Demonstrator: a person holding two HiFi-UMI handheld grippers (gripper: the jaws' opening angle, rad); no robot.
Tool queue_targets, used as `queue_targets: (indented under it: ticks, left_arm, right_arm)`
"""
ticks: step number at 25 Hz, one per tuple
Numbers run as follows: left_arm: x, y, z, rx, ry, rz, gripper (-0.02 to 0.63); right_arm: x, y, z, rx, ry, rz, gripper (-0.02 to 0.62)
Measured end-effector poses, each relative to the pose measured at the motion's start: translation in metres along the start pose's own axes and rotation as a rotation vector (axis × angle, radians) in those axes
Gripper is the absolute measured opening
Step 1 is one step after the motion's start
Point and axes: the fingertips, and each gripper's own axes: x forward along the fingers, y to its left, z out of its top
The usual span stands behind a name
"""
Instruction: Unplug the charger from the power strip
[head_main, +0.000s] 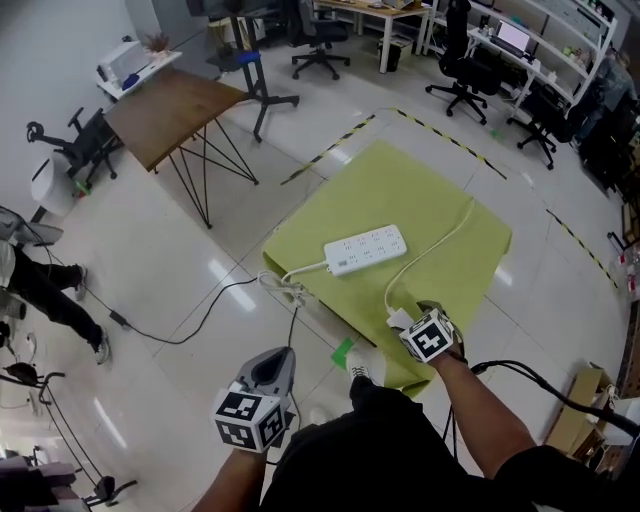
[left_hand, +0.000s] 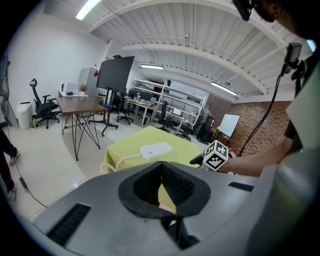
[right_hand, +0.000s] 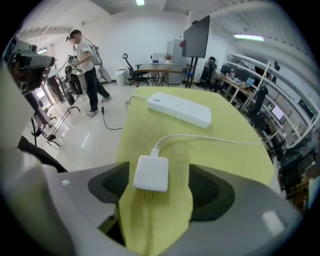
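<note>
At far left a person (head_main: 45, 290) in dark trousers stands on the pale glossy floor (head_main: 150, 260), near a brown wooden table on thin black wire legs (head_main: 175, 105). A thin black cable (head_main: 190, 328) trails across the tiles.

Low in the head view, the grey plastic left gripper (head_main: 284, 353) with its marker cube hangs above the floor, short of the covered table. Its own view shows the black ribbed pads (left_hand: 180, 185) meeting at the tips with nothing caught between them. It is aimed toward the low table draped in yellow-green cloth (head_main: 430, 190).

At the cloth's middle lies a long white plastic power strip (head_main: 366, 249). Its white lead (head_main: 305, 268) runs off the left edge into a loose coil.

Further right and nearer the person, well apart from the strip, the small white square plastic charger (right_hand: 151, 173) lies flat on the cloth close to the near edge. Its two metal prongs (right_hand: 145, 194) are bare and point back at the camera. Its white cord (head_main: 430, 250) curves away over the cloth toward the far right corner.

The right gripper (right_hand: 160, 187) points steeply down over the charger, its jaws spread wide on either side. Both pads stand clear of the charger and grip nothing.

Black office chairs (head_main: 460, 70) and desks fill the background at upper right.
</note>
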Motion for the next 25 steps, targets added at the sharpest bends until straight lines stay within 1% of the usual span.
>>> queue_targets:
  ticks: [2,3,4,5,7,8,9,11,13,14,16,18,19,21,25]
  left_arm:
    - [-0.003,-0.006,-0.002,0.012,-0.004,-0.019,0.006]
    - [-0.006,-0.009,-0.003,0.016,-0.007,-0.029,0.006]
    - [-0.009,-0.011,-0.005,0.019,-0.009,-0.041,0.006]
    - [-0.012,-0.014,-0.006,0.021,-0.011,-0.056,0.006]
    - [-0.019,-0.023,-0.011,0.026,-0.008,-0.092,0.006]
    - [-0.021,-0.029,-0.015,0.031,-0.004,-0.112,0.006]
    - [-0.024,-0.036,-0.019,0.036,0.001,-0.131,0.006]
    - [-0.025,-0.049,-0.025,0.049,0.011,-0.164,0.006]
    - [-0.025,-0.063,-0.026,0.06,0.011,-0.191,0.006]
    - [-0.026,-0.07,-0.025,0.064,0.005,-0.202,0.006]
    - [-0.032,-0.082,-0.019,0.064,-0.013,-0.22,0.006]
    - [-0.039,-0.091,-0.014,0.064,-0.033,-0.225,0.006]
    - [-0.043,-0.095,-0.013,0.066,-0.041,-0.223,0.006]
    - [-0.048,-0.104,-0.013,0.068,-0.058,-0.214,0.006]
    - [-0.052,-0.123,-0.016,0.059,-0.088,-0.185,0.006]
  right_arm:
    - [-0.027,0.002,0.004,0.031,-0.072,-0.034,0.37]
    - [-0.042,0.007,0.009,0.059,-0.125,-0.041,0.358]
    - [-0.058,0.012,0.015,0.101,-0.189,-0.036,0.337]
    - [-0.075,0.019,0.022,0.159,-0.263,-0.021,0.293]
    - [-0.113,0.033,0.033,0.317,-0.423,0.044,0.17]
    - [-0.131,0.041,0.036,0.405,-0.502,0.088,0.075]
    - [-0.148,0.05,0.038,0.49,-0.575,0.141,0.002]
    - [-0.176,0.07,0.038,0.617,-0.694,0.258,0.002]
    - [-0.204,0.088,0.04,0.669,-0.786,0.342,0.002]
    - [-0.217,0.096,0.041,0.671,-0.822,0.369,0.002]
    - [-0.241,0.113,0.043,0.642,-0.874,0.409,0.002]
    - [-0.26,0.127,0.046,0.583,-0.899,0.42,0.002]
    - [-0.268,0.131,0.045,0.549,-0.904,0.413,0.002]
    - [-0.281,0.133,0.041,0.481,-0.897,0.371,0.002]
    - [-0.303,0.127,0.017,0.353,-0.846,0.244,0.002]
